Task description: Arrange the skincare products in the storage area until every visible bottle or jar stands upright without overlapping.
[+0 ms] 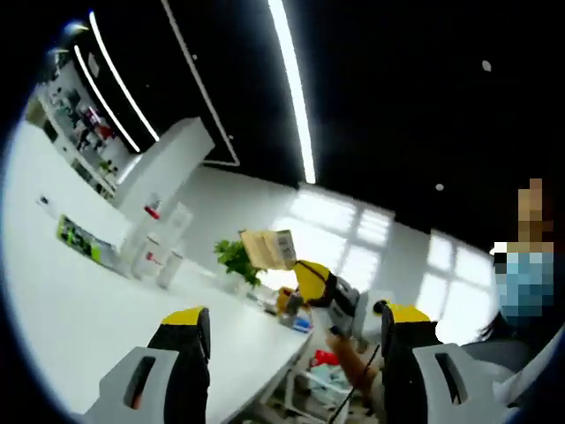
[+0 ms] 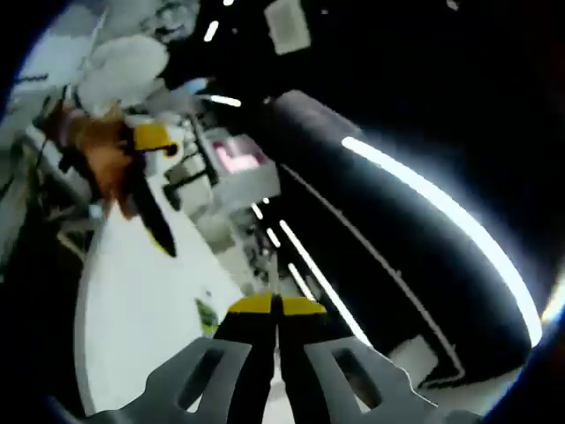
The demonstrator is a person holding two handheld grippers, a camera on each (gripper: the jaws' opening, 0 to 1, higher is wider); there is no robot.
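Cluster of small white skincare bottles (image 1: 157,246) upright on the long white table (image 1: 79,309), far side, near a green-printed flat packet (image 1: 79,238). Left gripper (image 1: 296,340), yellow-tipped black jaws wide apart, empty. Right gripper (image 2: 278,307), jaws pressed together, holding nothing. Leafy green plant (image 1: 237,261) beside a cardboard box (image 1: 269,248).

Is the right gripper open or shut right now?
Shut. In the right gripper view, the right gripper has its yellow-tipped jaws pressed together, with nothing between them.
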